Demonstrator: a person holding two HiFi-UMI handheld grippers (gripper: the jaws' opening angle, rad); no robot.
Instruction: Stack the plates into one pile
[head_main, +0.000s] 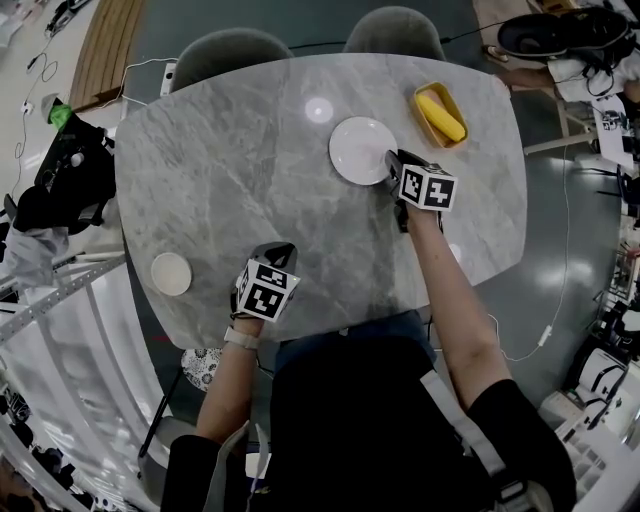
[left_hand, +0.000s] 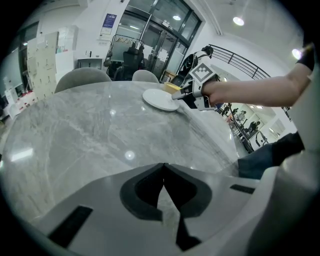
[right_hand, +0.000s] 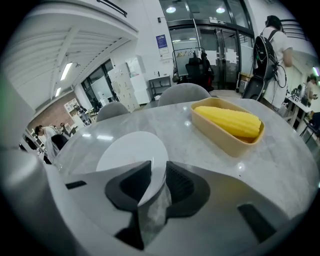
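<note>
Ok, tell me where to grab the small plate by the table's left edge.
Take the small plate by its near-right rim, probably coming in low from the side where the left gripper is. It lies flat on the table, so only the thin edge fits between jaws.

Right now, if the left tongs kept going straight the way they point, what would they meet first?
Probably the bare marble tabletop just ahead of the left tongs, which tilt downward; the white plate lies farther off.

Marble table (head_main: 230, 170) – broad bare middle, free passage. Obstacles: small plate (head_main: 171, 273) near left; large plate (head_main: 358, 148), yellow tray (right_hand: 220, 137) far right.
</note>
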